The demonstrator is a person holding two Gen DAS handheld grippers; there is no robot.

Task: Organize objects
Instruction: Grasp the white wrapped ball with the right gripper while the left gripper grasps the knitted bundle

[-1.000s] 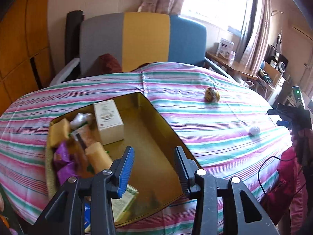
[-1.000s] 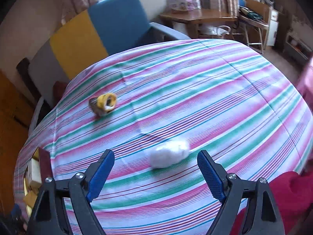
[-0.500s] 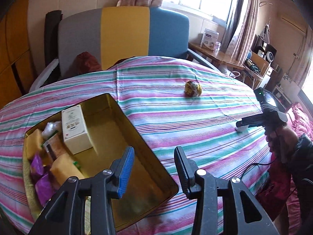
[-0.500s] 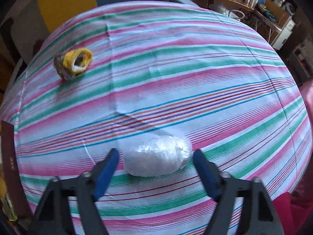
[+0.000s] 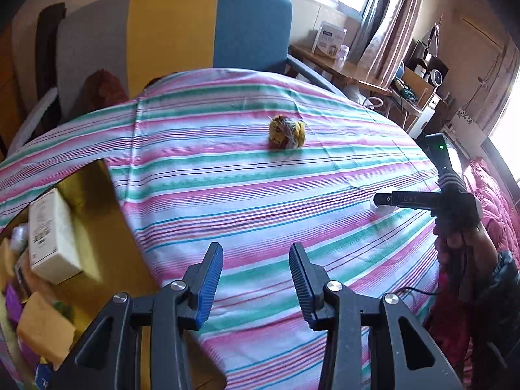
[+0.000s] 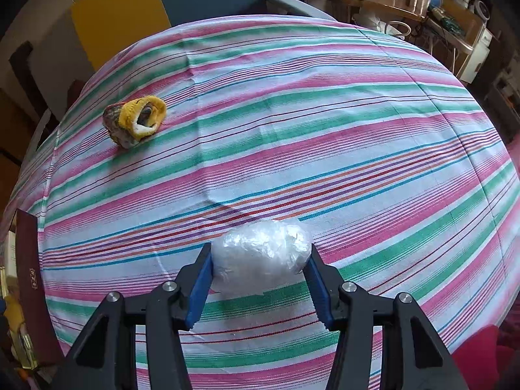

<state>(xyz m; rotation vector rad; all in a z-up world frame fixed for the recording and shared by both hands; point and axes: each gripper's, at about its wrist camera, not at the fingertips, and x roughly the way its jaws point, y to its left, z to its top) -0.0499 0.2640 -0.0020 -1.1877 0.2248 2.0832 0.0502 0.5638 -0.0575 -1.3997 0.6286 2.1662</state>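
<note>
A white plastic-wrapped bundle lies on the striped tablecloth. My right gripper has closed its jaws against both sides of the bundle. A rolled yellow and grey sock lies far left; it also shows in the left wrist view. My left gripper is open and empty above the cloth, right of the gold tin box. The right gripper shows at the right of the left wrist view, hiding most of the bundle.
The tin holds a white carton, yellow blocks and purple wrappers. A grey, yellow and blue chair stands behind the table. A wooden side table with a box stands at the back right. The tin's dark red lid shows at left.
My right gripper moved down onto the white bundle and closed on it. My left gripper swung right, away from above the tin and over the cloth.
</note>
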